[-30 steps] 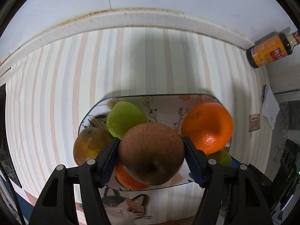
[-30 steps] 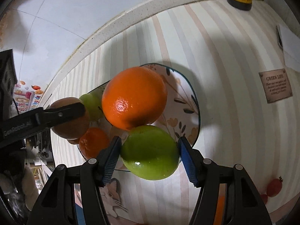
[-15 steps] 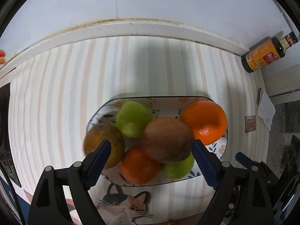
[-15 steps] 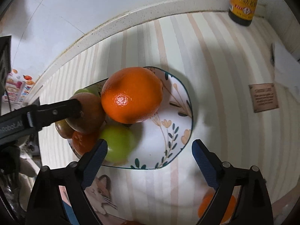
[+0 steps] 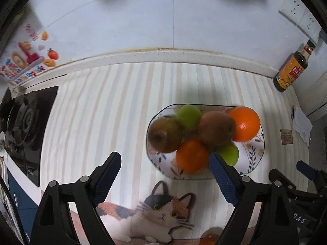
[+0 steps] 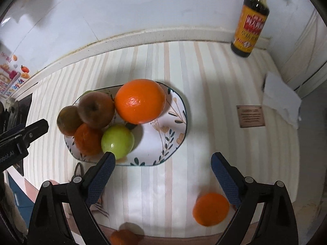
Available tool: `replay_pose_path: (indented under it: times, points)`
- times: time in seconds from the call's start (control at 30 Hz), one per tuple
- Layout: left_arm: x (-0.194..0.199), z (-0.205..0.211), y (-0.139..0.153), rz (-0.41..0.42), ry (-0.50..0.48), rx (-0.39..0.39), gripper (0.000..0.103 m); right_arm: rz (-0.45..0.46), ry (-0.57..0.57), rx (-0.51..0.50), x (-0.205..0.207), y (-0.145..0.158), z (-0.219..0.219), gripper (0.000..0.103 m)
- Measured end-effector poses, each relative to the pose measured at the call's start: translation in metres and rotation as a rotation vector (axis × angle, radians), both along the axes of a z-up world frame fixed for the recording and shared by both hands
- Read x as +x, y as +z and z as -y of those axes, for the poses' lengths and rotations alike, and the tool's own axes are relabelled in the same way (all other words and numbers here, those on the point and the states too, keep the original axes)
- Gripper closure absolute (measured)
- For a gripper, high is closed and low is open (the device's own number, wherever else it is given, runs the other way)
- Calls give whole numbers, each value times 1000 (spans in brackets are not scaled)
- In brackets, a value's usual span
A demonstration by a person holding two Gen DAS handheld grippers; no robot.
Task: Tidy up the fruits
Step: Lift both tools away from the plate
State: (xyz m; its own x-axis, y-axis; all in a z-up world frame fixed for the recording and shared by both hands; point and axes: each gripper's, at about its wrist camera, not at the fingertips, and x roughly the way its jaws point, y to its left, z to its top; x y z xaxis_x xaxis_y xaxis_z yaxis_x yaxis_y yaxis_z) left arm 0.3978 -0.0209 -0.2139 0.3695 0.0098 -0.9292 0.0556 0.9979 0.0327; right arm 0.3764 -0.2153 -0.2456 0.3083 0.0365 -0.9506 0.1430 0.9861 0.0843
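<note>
A floral plate [image 5: 255,155] [image 6: 175,126] holds several fruits: a big orange [image 5: 245,123] [image 6: 140,101], two brown apples [image 5: 215,129] [image 5: 164,134], a small orange [image 5: 192,156] [image 6: 87,138] and two green apples [image 5: 188,116] [image 6: 117,140]. My left gripper [image 5: 164,177] is open and empty, pulled back in front of the plate. My right gripper [image 6: 162,173] is open and empty, in front of the plate's right half. A loose orange [image 6: 211,209] lies on the mat near the right finger. Another orange [image 6: 124,236] lies at the front edge.
A soy sauce bottle [image 5: 290,71] [image 6: 250,20] stands at the back right by the wall. White paper [image 6: 282,100] and a small brown label [image 6: 251,116] lie at the right. A black stove [image 5: 26,122] is at the left. The striped mat has a cat picture [image 5: 155,214].
Both grippers opened, released the brown apple and the green apple onto the plate, and drew back and up. The left one has also shifted left.
</note>
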Motion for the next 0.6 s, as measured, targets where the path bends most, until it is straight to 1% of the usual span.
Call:
replay_pose_path:
  times: [0.13,0.37,0.5,0.6]
  points:
    - [-28,-4,15,43,-1,-12,15,52,10,-24,-23,25,-8,6]
    - [-68,-7,45,107,-12,-57,15,123,27,-30,-60,64,-18,6]
    - [-92,-9,67,157,-26,-66,15,164,26,-37,-83,84,-21,6]
    - [-108,-10,79,179,-35,-76,15,195,18,-39,-101,100,-22,6]
